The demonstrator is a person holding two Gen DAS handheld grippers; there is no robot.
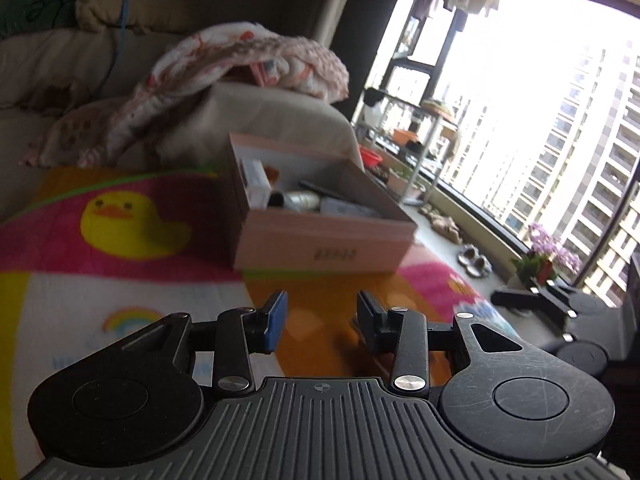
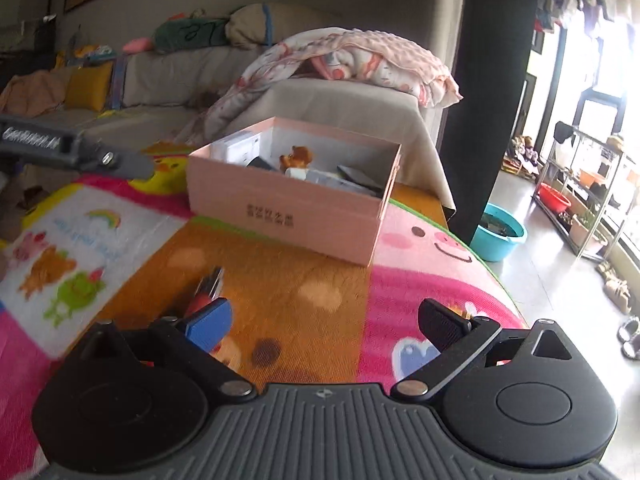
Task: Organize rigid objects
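At the bottom of the left wrist view, the left gripper [image 1: 318, 320] is hovering with its jaws parted, gripping nothing. In the right wrist view, the right gripper [image 2: 326, 326] is standing wide open and empty above the cartoon-printed mat [image 2: 288, 292]. A small red-and-silver object [image 2: 206, 288], blurred, is lying on the mat just beyond the blue finger pad [image 2: 212, 322] at lower left. Farther back, at frame centre, the pink box [image 2: 288, 200] is sitting on the mat, holding assorted items including a brown bear figurine [image 2: 298, 158]. Behind it, a patterned blanket [image 2: 360, 60] is draping over the sofa [image 2: 344, 108].
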